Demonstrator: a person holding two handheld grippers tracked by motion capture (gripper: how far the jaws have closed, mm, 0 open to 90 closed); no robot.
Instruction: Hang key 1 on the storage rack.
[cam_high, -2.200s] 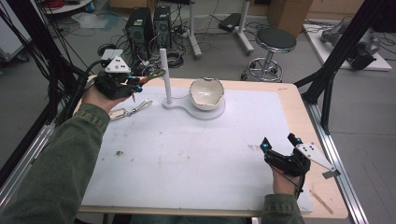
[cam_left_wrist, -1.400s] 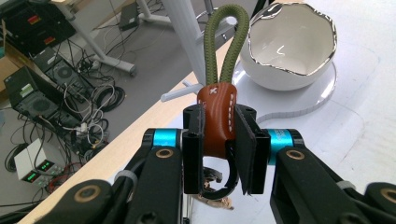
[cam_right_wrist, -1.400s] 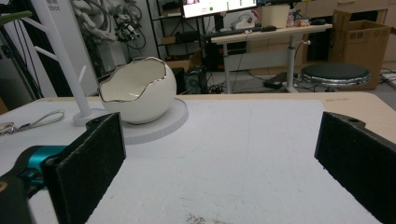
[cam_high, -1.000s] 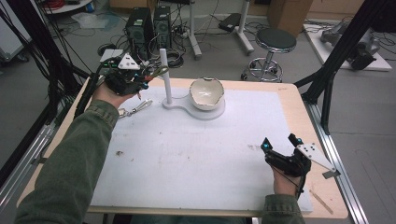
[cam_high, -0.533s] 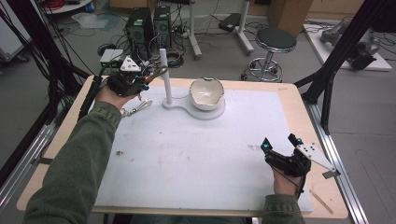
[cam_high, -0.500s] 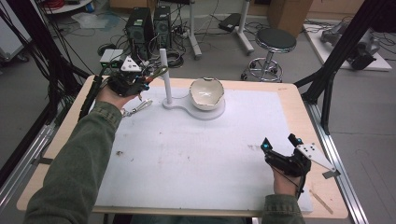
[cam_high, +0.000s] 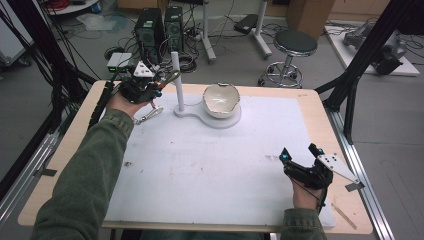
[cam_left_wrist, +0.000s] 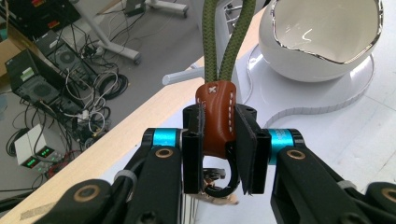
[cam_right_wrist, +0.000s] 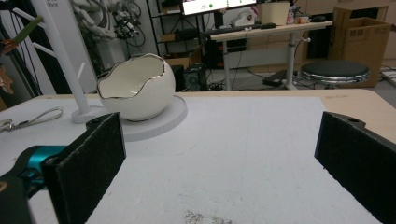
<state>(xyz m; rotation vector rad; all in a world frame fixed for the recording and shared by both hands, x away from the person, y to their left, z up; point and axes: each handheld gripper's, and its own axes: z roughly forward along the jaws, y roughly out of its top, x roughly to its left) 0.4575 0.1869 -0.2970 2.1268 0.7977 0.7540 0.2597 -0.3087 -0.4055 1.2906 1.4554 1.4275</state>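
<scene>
The left tool (cam_high: 159, 86) is raised at the far left corner of the table (cam_high: 65, 165), just beside the white stand (cam_high: 176, 80). The left hand (cam_high: 125, 102) grips its body from below, and the forearm in a green sleeve runs up from the bottom left edge of the high view. The tool points toward the stand's upper pegs.

In the left gripper view, this tool (cam_left_wrist: 219, 140) is clenched on the brown leather tab (cam_left_wrist: 215, 116) of a keychain. The tab sits upright between the two pads, which press on its sides. A green cord loop (cam_left_wrist: 229, 42) rises from the tab out of the top of the view, and a dark ring (cam_left_wrist: 219, 186) hangs below the pads. The cord's top lies near the stand's post in the high view; whether it touches a peg I cannot tell.

A second keychain (cam_high: 147, 114) lies on the table by the left wrist.

The right tool (cam_high: 300, 156) rests low near the table's right front edge, with the right hand (cam_high: 305, 192) behind it. Its jaws stand wide apart with nothing between them, pointing across the white mat (cam_right_wrist: 243, 154) toward the eggshell bowl (cam_right_wrist: 135, 88) on the stand's round base (cam_high: 222, 120).
</scene>
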